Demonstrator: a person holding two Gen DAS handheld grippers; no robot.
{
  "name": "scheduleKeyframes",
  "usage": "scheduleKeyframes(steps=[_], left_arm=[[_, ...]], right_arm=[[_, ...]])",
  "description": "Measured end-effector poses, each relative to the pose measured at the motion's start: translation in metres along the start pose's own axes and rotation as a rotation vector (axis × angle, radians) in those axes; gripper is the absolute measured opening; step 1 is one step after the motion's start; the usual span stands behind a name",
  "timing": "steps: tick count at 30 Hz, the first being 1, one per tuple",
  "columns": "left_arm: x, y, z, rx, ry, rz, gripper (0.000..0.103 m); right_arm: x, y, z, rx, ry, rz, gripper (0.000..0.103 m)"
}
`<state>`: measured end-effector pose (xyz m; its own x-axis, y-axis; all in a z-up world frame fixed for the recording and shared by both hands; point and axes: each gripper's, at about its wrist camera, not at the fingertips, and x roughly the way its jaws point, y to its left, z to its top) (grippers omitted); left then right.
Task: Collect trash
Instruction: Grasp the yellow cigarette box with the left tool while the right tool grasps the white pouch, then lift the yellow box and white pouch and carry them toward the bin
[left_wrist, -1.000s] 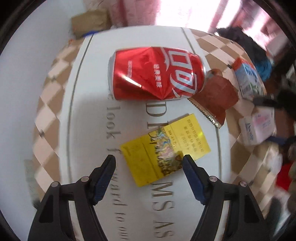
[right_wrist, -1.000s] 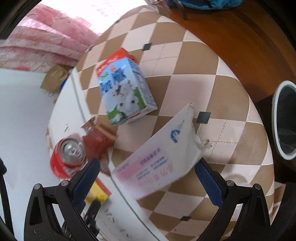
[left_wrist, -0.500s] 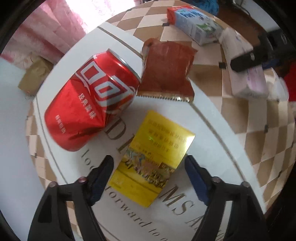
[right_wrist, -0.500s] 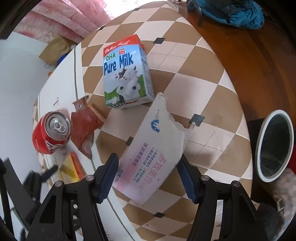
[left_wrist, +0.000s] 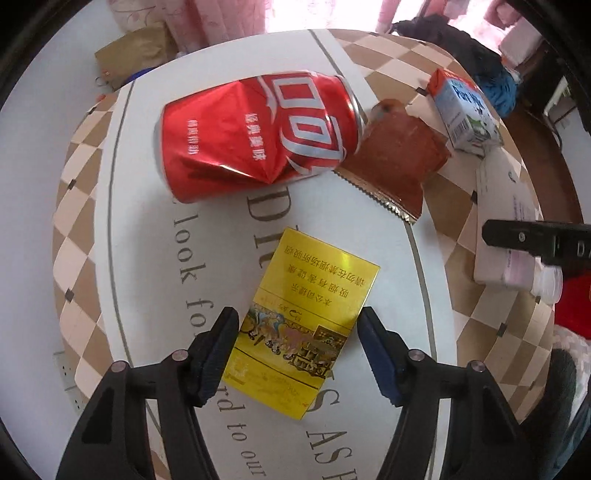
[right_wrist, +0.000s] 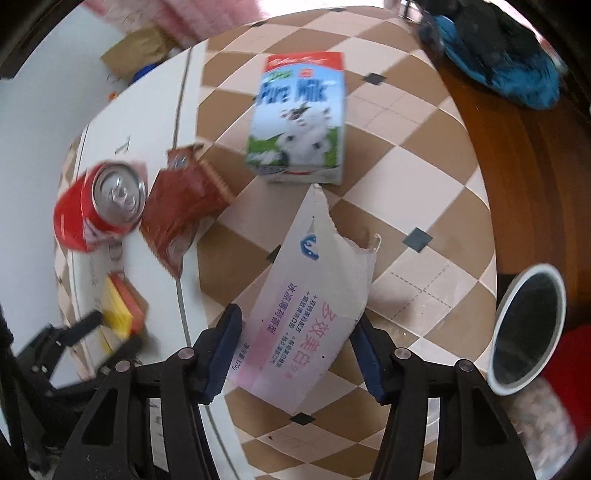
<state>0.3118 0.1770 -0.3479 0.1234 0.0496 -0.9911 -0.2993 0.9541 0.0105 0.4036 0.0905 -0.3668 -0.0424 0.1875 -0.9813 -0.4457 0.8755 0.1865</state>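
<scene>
A yellow cigarette pack (left_wrist: 306, 321) lies flat on the table between the fingers of my left gripper (left_wrist: 297, 345); the jaws are open around it, close to its sides. A torn white and pink toothpaste box (right_wrist: 310, 314) lies between the fingers of my right gripper (right_wrist: 295, 341), with the jaws open close to its sides. A dented red cola can (left_wrist: 258, 136) lies on its side beyond the pack, also in the right wrist view (right_wrist: 98, 206). A brown-red snack wrapper (left_wrist: 395, 162) lies beside the can. A blue milk carton (right_wrist: 299, 118) lies beyond the toothpaste box.
The table has a checked brown and cream cloth (right_wrist: 406, 155) with a white lettered centre (left_wrist: 147, 258). A white-rimmed dark bin (right_wrist: 528, 325) stands off the table's right edge. A blue and black garment (right_wrist: 502, 66) lies on the wooden floor beyond.
Both grippers have come down closer over their items. The left view swung round over the yellow pack; the right jaws have narrowed around the toothpaste box.
</scene>
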Motion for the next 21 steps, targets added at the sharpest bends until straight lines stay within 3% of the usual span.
scheduleKeyframes(steps=[3, 7, 9, 12, 18, 21], left_arm=[[0.004, -0.004, -0.039, 0.043, 0.004, 0.016, 0.066], [0.004, -0.013, -0.042, 0.03, -0.017, 0.02, 0.061], [-0.002, -0.019, -0.048, 0.013, -0.038, 0.057, 0.06], [-0.013, -0.023, -0.064, -0.039, -0.089, 0.102, 0.059], [-0.056, -0.012, -0.099, -0.168, -0.231, 0.129, 0.059], [-0.079, -0.013, -0.111, -0.218, -0.288, 0.125, 0.059]], right_arm=[[0.006, 0.0, 0.001, 0.035, 0.009, 0.01, 0.063], [0.006, 0.001, -0.003, 0.061, -0.027, -0.011, 0.065], [0.004, 0.002, -0.009, 0.065, -0.061, -0.035, 0.062], [0.006, 0.012, -0.021, 0.049, -0.107, -0.038, 0.053], [-0.01, 0.011, -0.053, 0.006, -0.189, 0.004, 0.052], [-0.026, 0.006, -0.071, 0.003, -0.229, 0.075, 0.052]])
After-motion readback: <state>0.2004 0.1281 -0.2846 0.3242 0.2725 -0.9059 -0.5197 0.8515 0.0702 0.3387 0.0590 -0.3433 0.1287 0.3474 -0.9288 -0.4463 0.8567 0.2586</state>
